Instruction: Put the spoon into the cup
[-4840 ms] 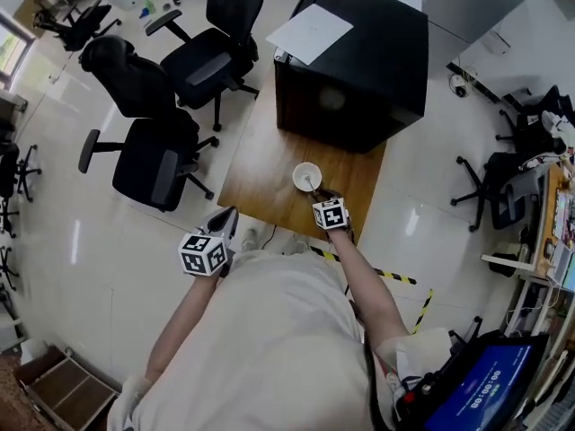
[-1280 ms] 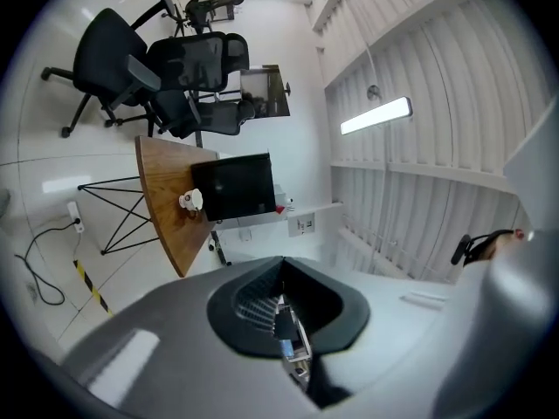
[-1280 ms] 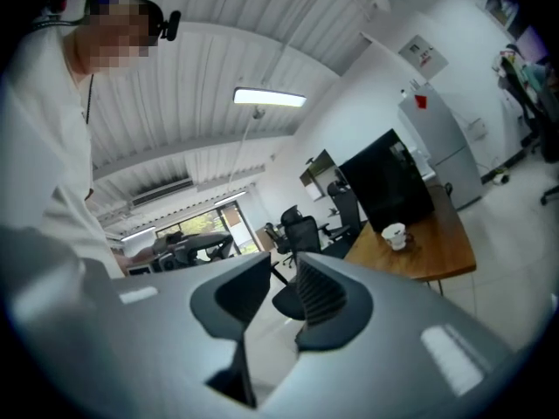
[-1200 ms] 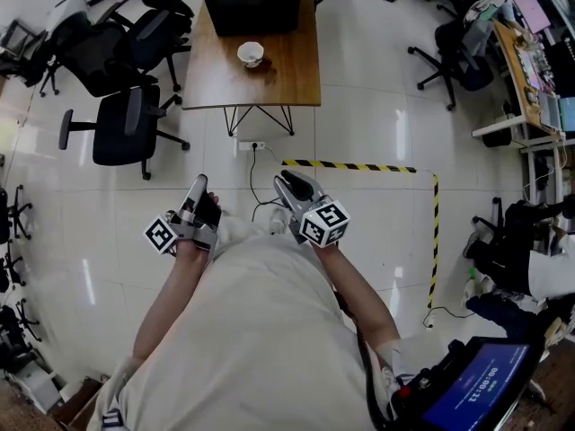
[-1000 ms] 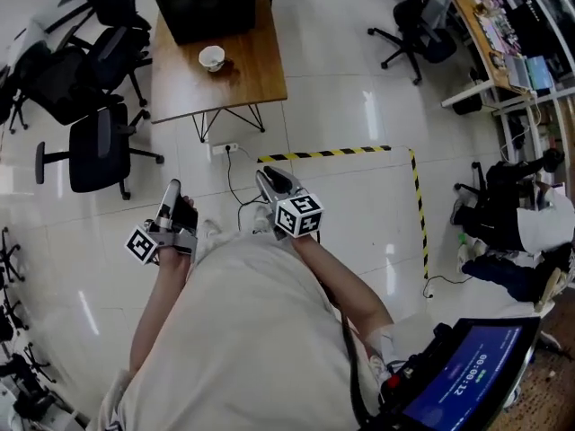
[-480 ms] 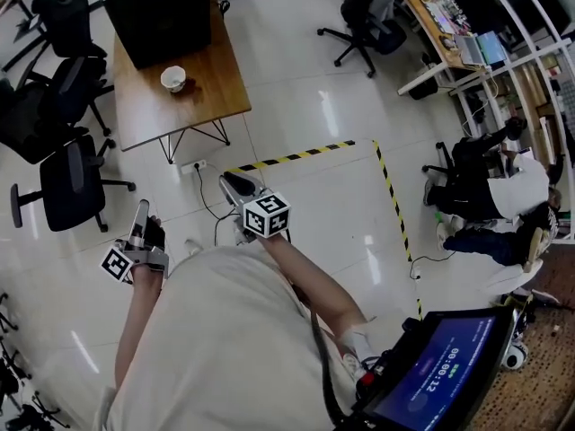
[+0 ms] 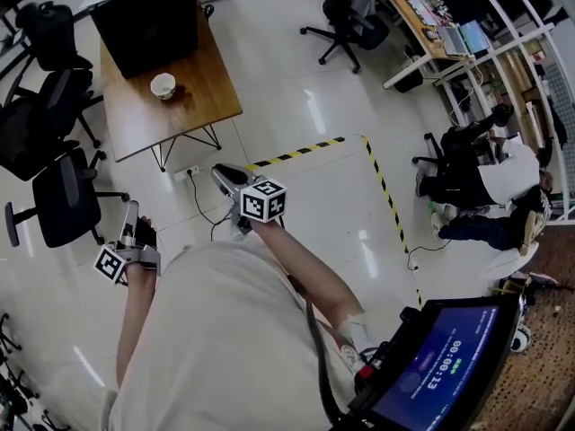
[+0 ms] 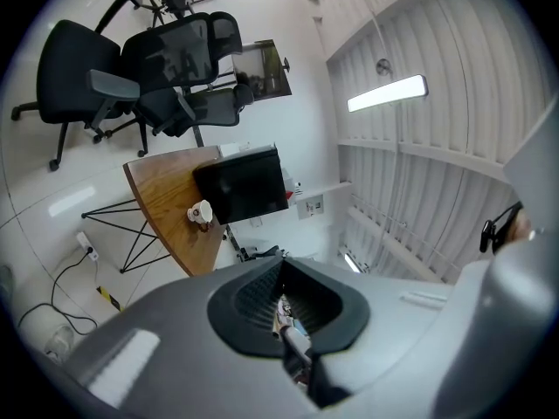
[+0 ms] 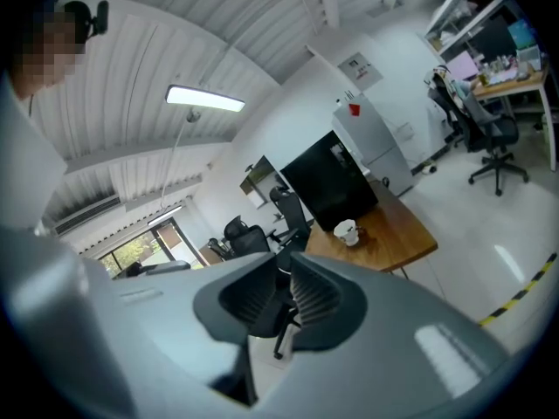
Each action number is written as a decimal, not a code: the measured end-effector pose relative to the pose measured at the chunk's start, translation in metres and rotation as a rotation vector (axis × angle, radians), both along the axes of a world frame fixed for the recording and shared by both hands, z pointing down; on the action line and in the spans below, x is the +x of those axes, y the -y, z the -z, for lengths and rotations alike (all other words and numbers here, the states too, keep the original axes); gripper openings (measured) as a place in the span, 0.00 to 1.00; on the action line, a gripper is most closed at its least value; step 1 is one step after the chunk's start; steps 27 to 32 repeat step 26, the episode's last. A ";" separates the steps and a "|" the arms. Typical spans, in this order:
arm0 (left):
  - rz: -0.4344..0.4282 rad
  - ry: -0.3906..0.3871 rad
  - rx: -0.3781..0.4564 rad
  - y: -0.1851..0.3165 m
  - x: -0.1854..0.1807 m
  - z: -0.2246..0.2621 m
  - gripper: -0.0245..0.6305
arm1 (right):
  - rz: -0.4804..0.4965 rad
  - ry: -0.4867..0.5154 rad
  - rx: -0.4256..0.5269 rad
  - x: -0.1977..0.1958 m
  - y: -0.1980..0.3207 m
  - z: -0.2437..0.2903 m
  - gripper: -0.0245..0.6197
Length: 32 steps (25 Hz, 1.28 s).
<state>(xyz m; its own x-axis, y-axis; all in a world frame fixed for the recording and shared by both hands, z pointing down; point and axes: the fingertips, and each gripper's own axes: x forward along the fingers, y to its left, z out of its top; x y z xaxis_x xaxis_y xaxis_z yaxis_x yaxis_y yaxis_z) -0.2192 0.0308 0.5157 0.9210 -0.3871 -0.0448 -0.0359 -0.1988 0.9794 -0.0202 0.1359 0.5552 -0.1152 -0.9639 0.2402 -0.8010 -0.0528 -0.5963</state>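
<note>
The white cup [image 7: 163,85] stands far off on the wooden table [image 7: 193,106], small in the right gripper view [image 9: 347,230] and the left gripper view [image 8: 200,212]. It is too small to make out a spoon. Both grippers hang over the white floor, well away from the table. My left gripper [image 7: 132,210] is shut with nothing in it, its pads meeting [image 8: 282,264]. My right gripper [image 7: 220,171] has just been closing, and its jaws stand together [image 9: 285,264] with nothing between them.
A big black box [image 7: 148,16] sits at the table's far end. Black office chairs [image 7: 54,205] stand left of the table. Yellow-black tape [image 7: 296,151] marks the floor ahead. A seated person [image 7: 485,173] and desks are at the right. A blue screen [image 7: 431,371] shows at bottom right.
Earlier my right gripper was at the cup on the table. Since then I have backed away and both grippers have left the table, which has slid to the upper left of the view.
</note>
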 end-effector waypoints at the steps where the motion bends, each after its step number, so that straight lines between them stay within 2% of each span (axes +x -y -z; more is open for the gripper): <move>1: 0.005 -0.007 -0.009 0.003 0.000 -0.001 0.04 | -0.005 0.018 0.005 0.003 0.002 0.001 0.10; 4: 0.020 -0.023 -0.031 0.008 0.001 -0.004 0.04 | -0.011 0.046 0.018 0.009 0.009 0.003 0.10; 9: 0.010 -0.036 -0.015 0.009 0.011 -0.001 0.04 | 0.000 0.031 0.023 0.014 0.008 0.005 0.10; 19: 0.027 -0.002 -0.030 0.019 0.009 -0.007 0.04 | 0.011 0.034 0.008 0.015 0.021 -0.007 0.10; 26: -0.039 -0.016 -0.035 0.005 0.040 -0.009 0.04 | -0.020 0.043 -0.013 0.028 -0.002 -0.011 0.10; 32: -0.039 -0.016 -0.035 0.005 0.040 -0.009 0.04 | -0.020 0.043 -0.013 0.028 -0.002 -0.011 0.10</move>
